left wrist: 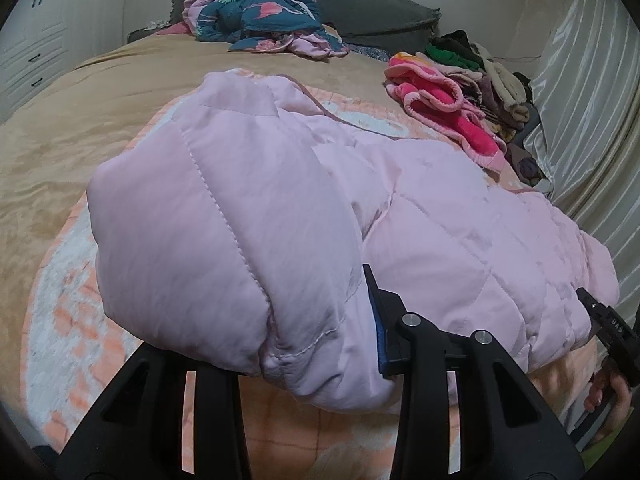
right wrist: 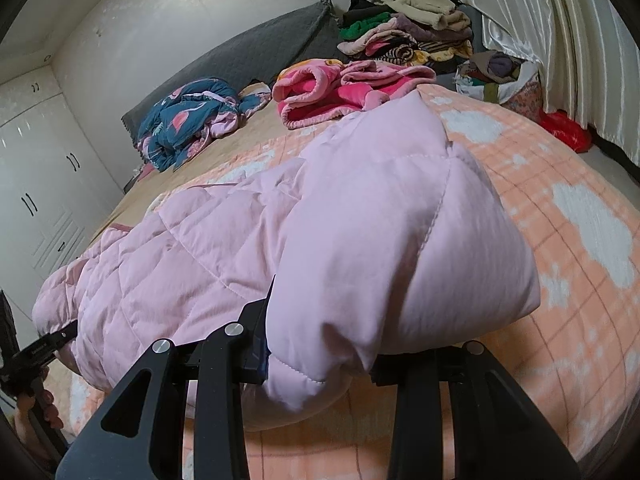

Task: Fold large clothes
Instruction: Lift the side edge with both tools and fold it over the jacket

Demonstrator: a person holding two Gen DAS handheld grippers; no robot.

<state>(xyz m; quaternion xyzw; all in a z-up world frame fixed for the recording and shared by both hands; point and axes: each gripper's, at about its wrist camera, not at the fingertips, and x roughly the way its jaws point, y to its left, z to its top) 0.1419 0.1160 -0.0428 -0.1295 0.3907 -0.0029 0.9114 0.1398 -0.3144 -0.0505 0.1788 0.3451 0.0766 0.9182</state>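
Observation:
A pale pink quilted jacket (left wrist: pixel 280 200) lies across the bed, its near edge lifted by both grippers. In the left wrist view my left gripper (left wrist: pixel 304 340) is shut on one folded, puffy corner. The fabric drapes over and hides its left finger, and only the blue-padded right finger (left wrist: pixel 380 320) shows. At the right edge my right gripper (left wrist: pixel 592 308) holds the jacket's other end, a hand behind it. In the right wrist view the jacket (right wrist: pixel 360 220) bulges over my right gripper (right wrist: pixel 320 340), which is shut on that corner. My left gripper (right wrist: pixel 44 344) shows at the far left.
A peach plaid blanket (left wrist: pixel 68 320) covers the bed under the jacket. Farther back lie a blue flamingo-print garment (left wrist: pixel 260 12), a bright pink fleece (left wrist: pixel 440 100) and a pile of clothes (right wrist: pixel 412 28). A satin curtain (right wrist: pixel 540 20) runs along one side, white wardrobes (right wrist: pixel 40 180) along the other.

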